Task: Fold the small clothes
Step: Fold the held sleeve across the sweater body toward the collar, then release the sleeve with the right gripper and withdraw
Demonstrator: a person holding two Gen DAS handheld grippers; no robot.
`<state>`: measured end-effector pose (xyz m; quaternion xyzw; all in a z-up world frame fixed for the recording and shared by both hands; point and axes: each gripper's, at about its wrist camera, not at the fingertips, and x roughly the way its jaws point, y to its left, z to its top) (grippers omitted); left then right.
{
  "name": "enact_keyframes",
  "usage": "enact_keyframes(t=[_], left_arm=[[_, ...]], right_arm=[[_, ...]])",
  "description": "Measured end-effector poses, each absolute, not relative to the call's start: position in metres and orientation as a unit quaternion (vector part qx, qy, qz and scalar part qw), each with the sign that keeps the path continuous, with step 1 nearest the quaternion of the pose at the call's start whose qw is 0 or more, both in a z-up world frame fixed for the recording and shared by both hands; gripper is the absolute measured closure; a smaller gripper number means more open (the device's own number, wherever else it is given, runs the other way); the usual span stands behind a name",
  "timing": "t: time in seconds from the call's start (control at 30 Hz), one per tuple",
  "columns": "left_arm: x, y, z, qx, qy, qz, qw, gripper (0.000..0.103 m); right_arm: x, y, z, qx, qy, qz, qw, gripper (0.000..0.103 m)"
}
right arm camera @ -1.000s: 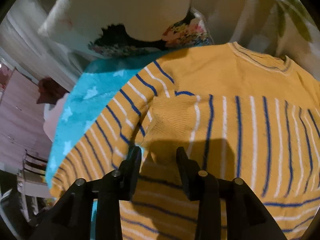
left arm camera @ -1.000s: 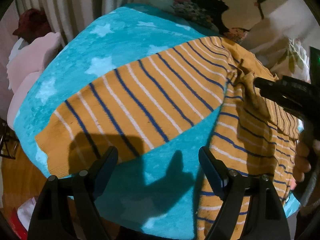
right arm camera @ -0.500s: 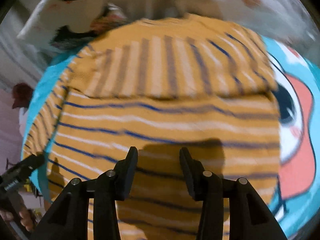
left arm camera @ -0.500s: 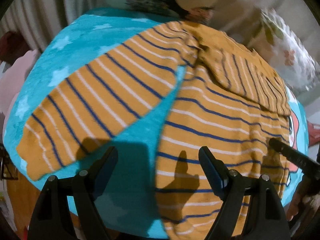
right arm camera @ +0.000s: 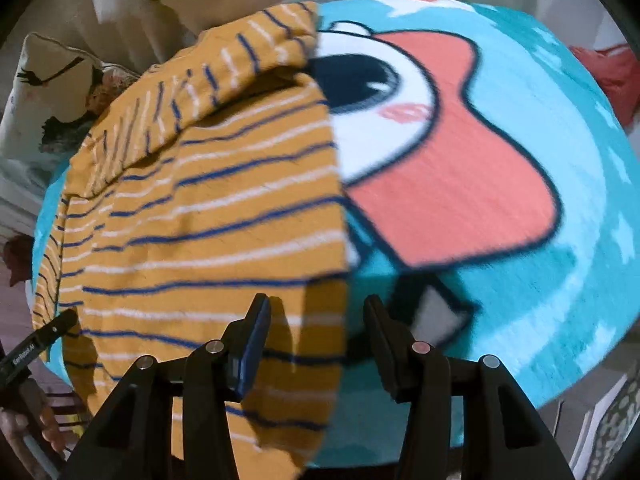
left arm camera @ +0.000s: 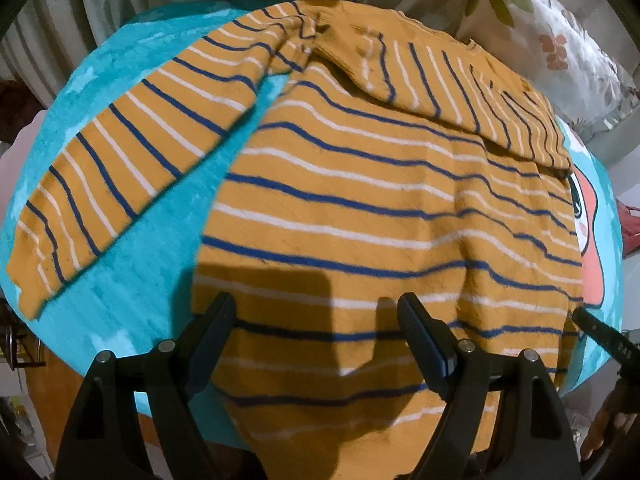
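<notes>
Okay, you're hovering both grippers over the striped sweater point(left arm camera: 380, 208), which is lying flat on the turquoise blanket point(right arm camera: 540, 200), one sleeve already folded across the chest, the other sleeve point(left arm camera: 120, 160) trailing toward 9 o'clock. The left gripper point(left arm camera: 316, 340) is standing spread, empty; the right gripper point(right arm camera: 316, 336) has just been opening, nothing between its jaws. Probably grab the hem corners evenly. The lettering on each tool is unreadable.

The left gripper point(left arm camera: 316, 316) points steeply downward, its jaws spread wide with nothing between them. The right gripper point(right arm camera: 318, 320) also tilts steeply down; its jaws have just been opening and stand partly apart, gripping nothing. A hand point(right arm camera: 24, 428) holds the left gripper's handle.
</notes>
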<state>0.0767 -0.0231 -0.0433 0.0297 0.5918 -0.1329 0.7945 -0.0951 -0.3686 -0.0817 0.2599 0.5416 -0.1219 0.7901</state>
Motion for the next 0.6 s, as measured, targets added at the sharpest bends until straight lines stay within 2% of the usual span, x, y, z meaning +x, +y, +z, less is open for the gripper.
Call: enact_keyframes(t=[0.17, 0.3, 0.33, 0.37, 0.4, 0.6], left_arm=[[0.065, -0.033, -0.049, 0.036, 0.597, -0.131, 0.791, 0.021], [0.055, -0.041, -0.054, 0.042, 0.598, -0.126, 0.791, 0.021], [0.055, -0.043, -0.055, 0.045, 0.597, -0.123, 0.791, 0.021], [0.053, -0.043, -0.056, 0.047, 0.597, -0.12, 0.792, 0.021], [0.051, -0.044, -0.056, 0.048, 0.596, -0.116, 0.793, 0.021], [0.038, -0.028, -0.059, 0.042, 0.595, -0.087, 0.798, 0.021]], right_arm=[[-0.124, -0.362, -0.094, 0.332, 0.53, -0.057, 0.778, 0.05], [-0.129, -0.333, -0.093, 0.305, 0.531, -0.012, 0.791, 0.051], [-0.127, -0.327, -0.092, 0.287, 0.53, -0.006, 0.798, 0.066], [-0.133, -0.317, -0.093, 0.272, 0.532, -0.005, 0.802, 0.089], [-0.13, -0.312, -0.094, 0.256, 0.54, 0.001, 0.802, 0.092], [-0.158, -0.34, -0.092, 0.232, 0.549, -0.021, 0.802, 0.094]])
